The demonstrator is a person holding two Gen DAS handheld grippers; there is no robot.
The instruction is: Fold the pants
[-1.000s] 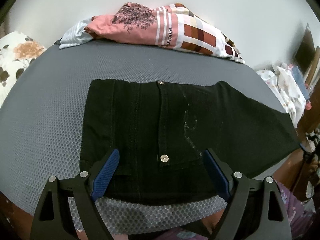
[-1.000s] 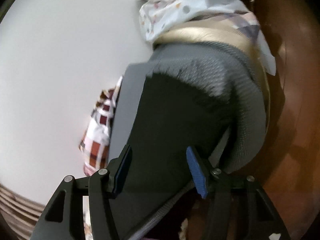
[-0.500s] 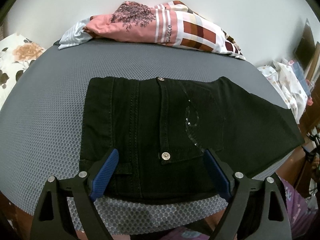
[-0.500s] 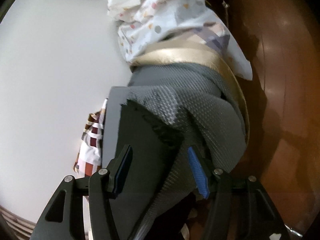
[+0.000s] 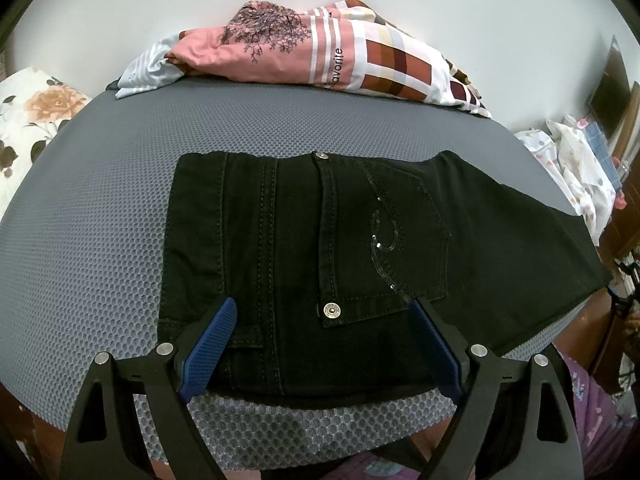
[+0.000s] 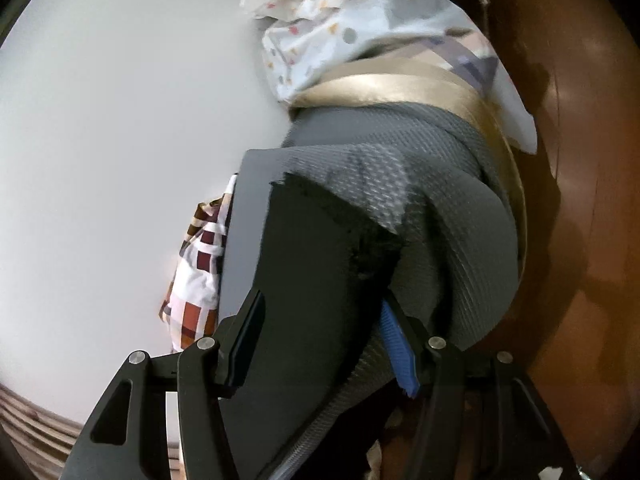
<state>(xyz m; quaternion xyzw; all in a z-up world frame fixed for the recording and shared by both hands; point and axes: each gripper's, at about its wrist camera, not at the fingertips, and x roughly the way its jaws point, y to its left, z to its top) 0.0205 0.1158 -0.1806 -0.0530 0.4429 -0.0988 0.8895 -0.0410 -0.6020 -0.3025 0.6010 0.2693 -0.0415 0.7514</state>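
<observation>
Pants [image 5: 320, 248] lie flat; left gripper [image 5: 324, 344] gapes above waistband, right gripper [image 6: 324, 344] (empty, half-spread) should clamp the leg hem squarely.

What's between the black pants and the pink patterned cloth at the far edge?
Only bare grey mesh mat; the left wrist view shows the black pants and pink patterned cloth apart.

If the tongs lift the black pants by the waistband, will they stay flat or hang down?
The black pants would likely hang down: they are cloth, and their leg end already follows the curve of the grey mat. They are probably somewhat heavy, since the thick stitched seams and metal studs suggest denim. The textured mat may resist sliding.
</observation>
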